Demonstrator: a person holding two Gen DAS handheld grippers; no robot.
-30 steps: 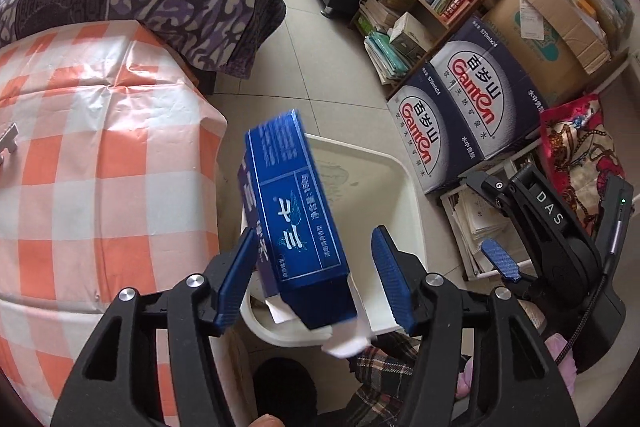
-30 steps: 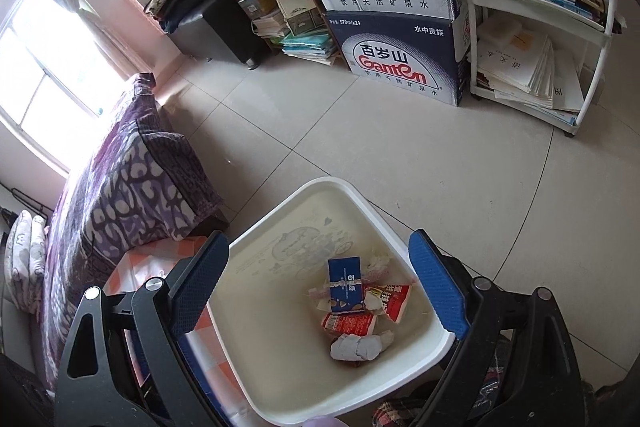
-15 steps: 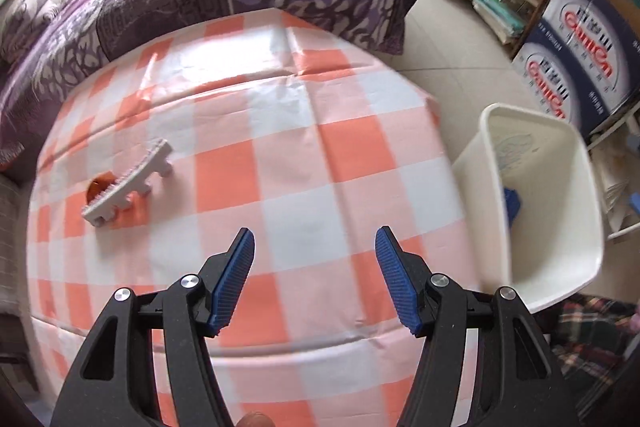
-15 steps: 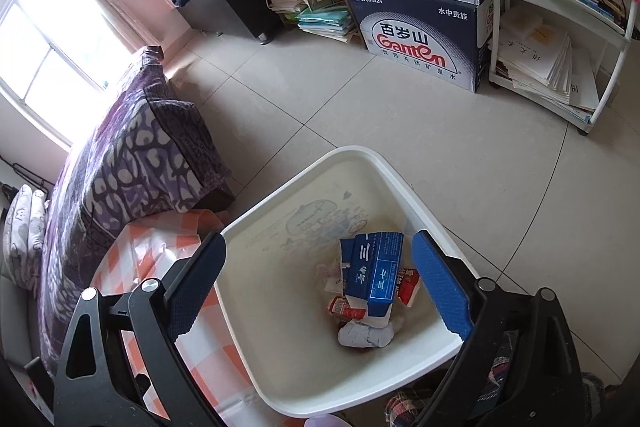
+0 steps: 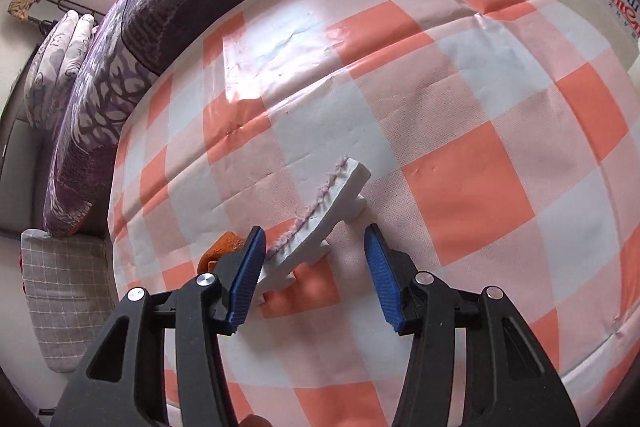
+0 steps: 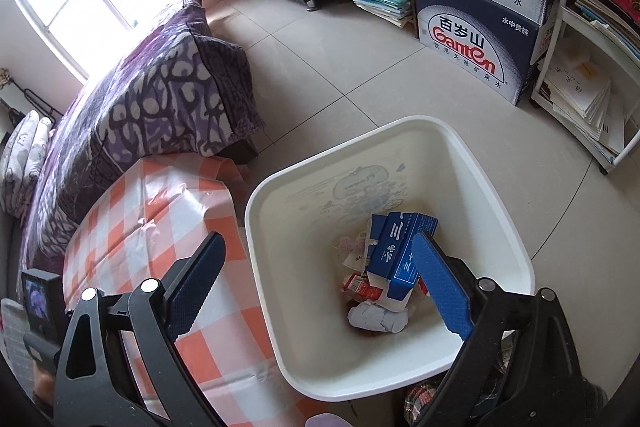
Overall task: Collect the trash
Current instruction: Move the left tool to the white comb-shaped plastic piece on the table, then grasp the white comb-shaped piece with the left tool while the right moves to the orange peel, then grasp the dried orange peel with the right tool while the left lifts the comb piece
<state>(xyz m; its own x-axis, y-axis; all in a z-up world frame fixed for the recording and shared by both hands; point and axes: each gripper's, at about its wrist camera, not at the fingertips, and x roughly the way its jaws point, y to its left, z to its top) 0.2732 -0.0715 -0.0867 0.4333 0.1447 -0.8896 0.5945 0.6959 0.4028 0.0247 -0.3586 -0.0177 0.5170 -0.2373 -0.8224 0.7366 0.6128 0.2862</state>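
While the right gripper [image 6: 320, 287] hangs wide over the bin [image 6: 500, 187], the left gripper [image 5: 314, 267], wide and empty, straddles the foam scrap [image 5: 320, 223] on the counter [image 5: 480, 147]. Step: picking up; next, probably close on it.

**Black frames, blue pads**

The left tool [image 5: 314, 277] had black plastic arms with triangular cut-outs, round silver screws at the joints, and ribbed blue pads [image 5: 250, 275]. The right tool [image 6: 320, 291] was built the same way: black frame, silver screws, textured blue pads [image 6: 442, 285].
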